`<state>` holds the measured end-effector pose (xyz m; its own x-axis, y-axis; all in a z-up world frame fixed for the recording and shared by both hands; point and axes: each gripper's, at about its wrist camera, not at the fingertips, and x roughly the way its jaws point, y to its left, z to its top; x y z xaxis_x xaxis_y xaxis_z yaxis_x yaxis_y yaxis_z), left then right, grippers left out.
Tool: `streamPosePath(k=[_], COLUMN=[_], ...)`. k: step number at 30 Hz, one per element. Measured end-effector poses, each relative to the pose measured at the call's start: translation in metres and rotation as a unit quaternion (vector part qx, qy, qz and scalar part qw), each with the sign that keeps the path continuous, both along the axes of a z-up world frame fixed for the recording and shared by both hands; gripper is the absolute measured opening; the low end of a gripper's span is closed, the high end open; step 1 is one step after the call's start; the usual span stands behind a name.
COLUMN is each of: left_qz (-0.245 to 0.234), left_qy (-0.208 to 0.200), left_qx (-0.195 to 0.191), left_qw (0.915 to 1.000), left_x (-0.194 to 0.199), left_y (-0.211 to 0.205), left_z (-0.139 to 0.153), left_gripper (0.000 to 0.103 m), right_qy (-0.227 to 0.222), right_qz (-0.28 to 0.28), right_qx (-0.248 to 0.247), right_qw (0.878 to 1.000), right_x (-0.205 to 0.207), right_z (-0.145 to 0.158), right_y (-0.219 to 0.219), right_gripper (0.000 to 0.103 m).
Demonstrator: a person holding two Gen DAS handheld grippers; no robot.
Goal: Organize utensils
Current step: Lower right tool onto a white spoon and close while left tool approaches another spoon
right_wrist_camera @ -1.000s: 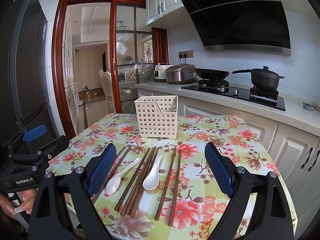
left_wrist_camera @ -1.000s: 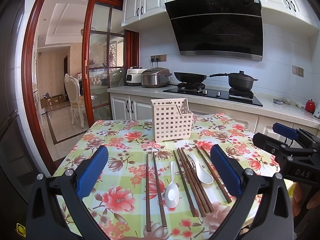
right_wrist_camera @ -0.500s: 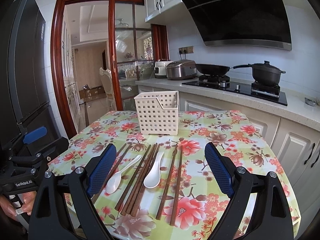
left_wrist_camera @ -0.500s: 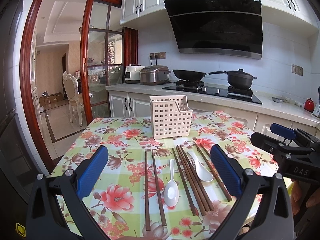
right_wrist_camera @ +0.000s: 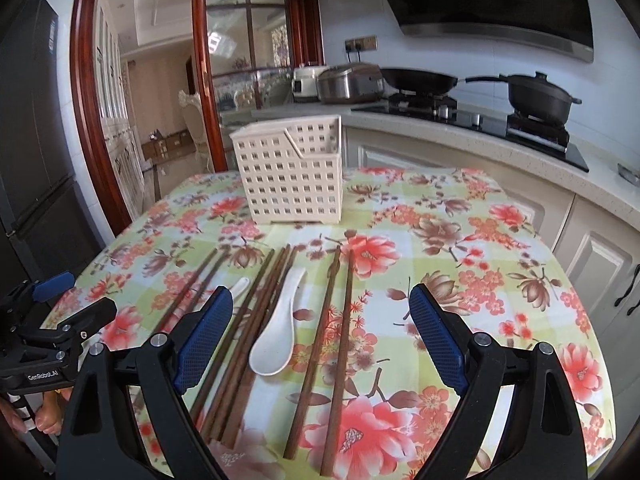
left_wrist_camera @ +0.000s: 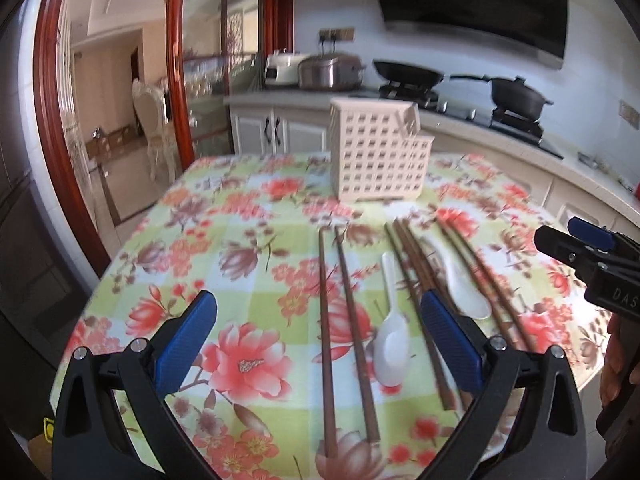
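Both grippers, left and right, gape empty; chopsticks lie lengthwise ahead, pointing toward the basket beyond.

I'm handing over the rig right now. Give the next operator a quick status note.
Left gripper: open, empty, above the table's near edge.
Right gripper: open, empty, likewise.
Holder: upright at the far side of the floral tablecloth, looks empty.
Chopsticks and two white spoons all lie flat on the cloth.
Done: nothing sorted.
Left: move every utensil into the holder.
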<state>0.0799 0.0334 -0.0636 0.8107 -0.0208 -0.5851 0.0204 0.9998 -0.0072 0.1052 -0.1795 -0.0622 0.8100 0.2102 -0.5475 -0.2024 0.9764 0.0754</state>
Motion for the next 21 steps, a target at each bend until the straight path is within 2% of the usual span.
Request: streamPosePath(k=[4, 11, 16, 21], left_qz=[-0.007, -0.013, -0.016, -0.023], left_qy=[0.029, 0.067, 0.090, 0.113], left_qx=[0.003, 0.014, 0.012, 0.011], left_qw=[0.9995, 0.9976, 0.9958, 0.9933], left_x=[0.021, 0.047, 0.056, 0.068], left_y=[-0.001, -0.001, 0.006, 0.006], left_z=[-0.012, -0.025, -0.035, -0.039], left_gripper=[0.098, 0.098, 0.098, 0.098], right_qy=[0.038, 0.103, 0.137, 0.150], right_qz=[0.007, 0.024, 0.026, 0.024], right_qx=[-0.004, -0.025, -0.037, -0.050], right_qw=[0.999, 0.994, 0.990, 0.987], right_x=[0.029, 0.076, 0.099, 0.110], right_z=[-0.015, -0.035, -0.047, -0.053], right_y=[0.006, 0.032, 0.043, 0.052], right_gripper=[0.082, 0.049, 0.041, 0.038])
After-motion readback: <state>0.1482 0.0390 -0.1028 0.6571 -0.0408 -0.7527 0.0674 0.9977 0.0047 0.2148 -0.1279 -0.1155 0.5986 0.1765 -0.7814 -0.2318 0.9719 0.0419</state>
